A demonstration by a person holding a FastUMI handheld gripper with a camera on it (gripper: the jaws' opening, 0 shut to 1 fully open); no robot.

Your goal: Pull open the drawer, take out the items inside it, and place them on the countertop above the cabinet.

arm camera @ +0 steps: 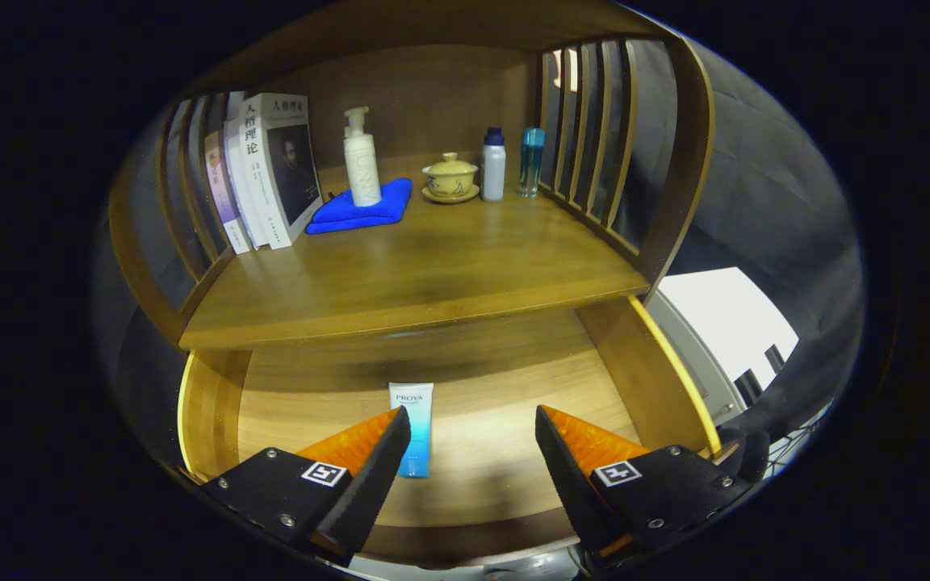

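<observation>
The pulled-open wooden drawer [215,403] lies under the wooden bench [433,274], which carries upright books [271,173], a white pump bottle [361,161] on a folded blue cloth [364,211], a lidded yellow cup [450,177] and two small bottles [512,163]. My tool [473,428] hovers over the drawer, fingers wide apart, holding nothing. The white-and-blue cosmetic tube [414,424] lies flat on the drawer floor, just beside my left finger [368,460].

books [267,173]: upright, far left
blue cloth [360,211]: folded, right of books
pump bottle [361,161]: standing on cloth
lidded cup [450,177]: on saucer, centre
two bottles [494,167]: far right, side by side
</observation>
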